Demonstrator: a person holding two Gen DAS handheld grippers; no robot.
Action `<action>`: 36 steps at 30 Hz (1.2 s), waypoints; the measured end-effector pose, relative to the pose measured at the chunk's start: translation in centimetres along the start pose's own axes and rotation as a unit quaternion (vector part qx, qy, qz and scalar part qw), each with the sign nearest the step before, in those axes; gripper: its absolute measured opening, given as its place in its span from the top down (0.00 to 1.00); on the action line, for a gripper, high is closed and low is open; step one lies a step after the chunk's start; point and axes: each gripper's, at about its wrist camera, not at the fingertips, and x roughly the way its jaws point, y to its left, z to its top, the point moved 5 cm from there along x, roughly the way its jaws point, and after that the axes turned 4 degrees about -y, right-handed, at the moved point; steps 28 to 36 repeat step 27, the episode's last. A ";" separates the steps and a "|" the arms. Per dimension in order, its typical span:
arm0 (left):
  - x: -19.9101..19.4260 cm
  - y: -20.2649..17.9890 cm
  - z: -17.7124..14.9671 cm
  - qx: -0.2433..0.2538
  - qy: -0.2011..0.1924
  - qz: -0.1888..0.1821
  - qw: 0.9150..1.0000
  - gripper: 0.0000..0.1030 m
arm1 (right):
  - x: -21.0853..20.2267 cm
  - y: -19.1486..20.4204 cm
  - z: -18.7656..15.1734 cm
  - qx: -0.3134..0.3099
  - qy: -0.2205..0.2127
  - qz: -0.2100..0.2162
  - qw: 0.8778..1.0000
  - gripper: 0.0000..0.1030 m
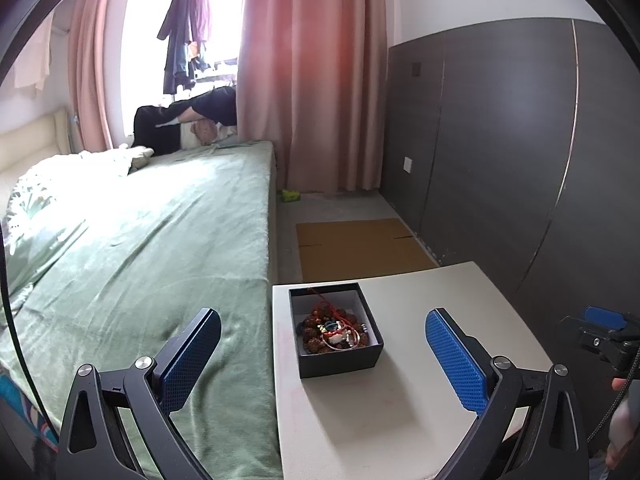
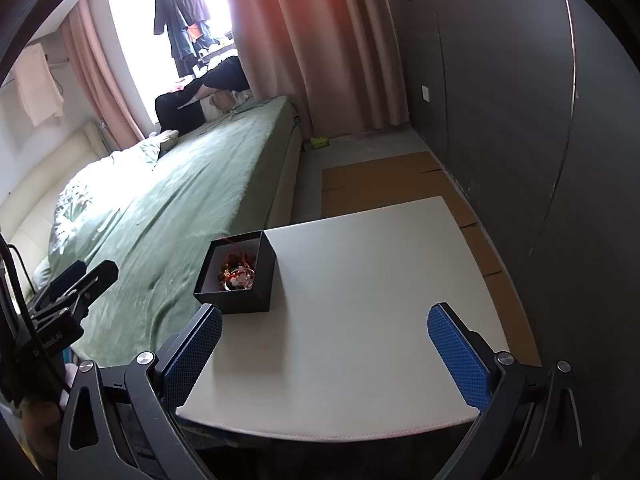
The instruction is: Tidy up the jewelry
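A small open black box (image 1: pixel 340 358) sits on a white table (image 1: pixel 404 408) near its left edge. Inside lies a tangle of jewelry (image 1: pixel 334 330): brown bead bracelets, red cord, silver rings. The box (image 2: pixel 250 294) and jewelry (image 2: pixel 237 270) also show in the right wrist view. My left gripper (image 1: pixel 323 354) is open and empty, its blue pads either side of the box, nearer the camera than it. My right gripper (image 2: pixel 325 354) is open and empty above the table's near part, to the right of the box. It also shows at the left wrist view's right edge (image 1: pixel 604 320).
A bed with a green sheet (image 1: pixel 152 248) runs along the table's left side. Flat cardboard (image 1: pixel 360 246) lies on the floor beyond the table. A dark panelled wall (image 1: pixel 500 140) is on the right. Pink curtains (image 1: pixel 316 76) hang at the back.
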 end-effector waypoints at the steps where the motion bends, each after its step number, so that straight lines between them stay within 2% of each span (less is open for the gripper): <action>1: 0.0 0.0 0.0 0.001 0.001 0.001 1.000 0.01 | 0.1 0.0 0.0 0.000 0.000 0.000 1.000 0.00; 36: 0.5 -0.1 -0.3 -0.004 0.015 -0.013 1.000 0.01 | 0.3 -0.4 -0.7 0.005 0.008 -0.011 1.000 0.00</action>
